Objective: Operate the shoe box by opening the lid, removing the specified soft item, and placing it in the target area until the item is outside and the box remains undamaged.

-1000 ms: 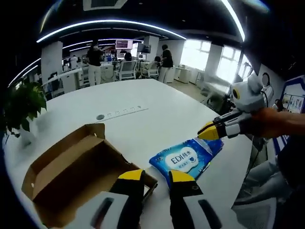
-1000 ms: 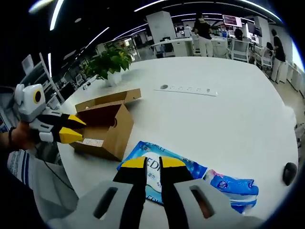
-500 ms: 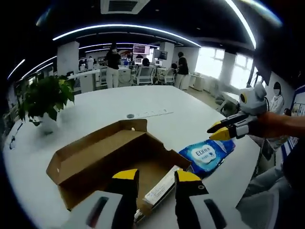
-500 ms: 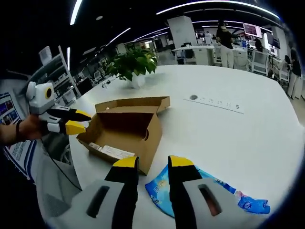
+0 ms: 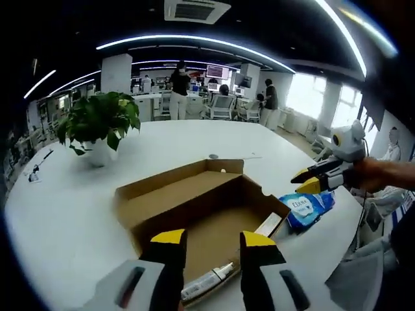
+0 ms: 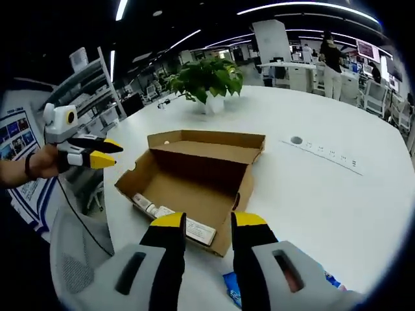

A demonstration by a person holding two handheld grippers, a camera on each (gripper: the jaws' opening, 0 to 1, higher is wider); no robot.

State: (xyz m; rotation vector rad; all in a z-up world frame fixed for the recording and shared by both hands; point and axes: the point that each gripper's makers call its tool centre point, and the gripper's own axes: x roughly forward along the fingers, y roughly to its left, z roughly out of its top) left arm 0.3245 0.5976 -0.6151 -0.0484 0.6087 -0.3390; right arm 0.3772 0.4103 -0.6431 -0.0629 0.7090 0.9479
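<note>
An open brown cardboard shoe box (image 5: 194, 201) lies on the white table (image 5: 58, 214), its lid (image 5: 178, 184) folded back. White paper strips (image 5: 207, 284) lie on the box floor. A blue soft wipes pack (image 5: 310, 207) rests on the table outside the box, at its right end. My left gripper (image 5: 211, 241) hovers open over the box's near edge, nothing between its jaws. My right gripper (image 5: 306, 181), held by a hand, hangs just above the pack. In the right gripper view, my right gripper (image 6: 209, 221) stands open above the box (image 6: 194, 184), and my left gripper (image 6: 104, 152) floats beyond its left end.
A potted plant (image 5: 97, 123) stands on the table behind the box, also seen as the plant (image 6: 207, 78). A socket strip (image 6: 324, 155) is set into the tabletop. People and desks fill the office behind. A corner of the blue pack (image 6: 233, 297) lies beside my right jaws.
Both views have swung from the wipes pack toward the open box, which is now centred. My right jaws have spread wider. The pack stays on the table.
</note>
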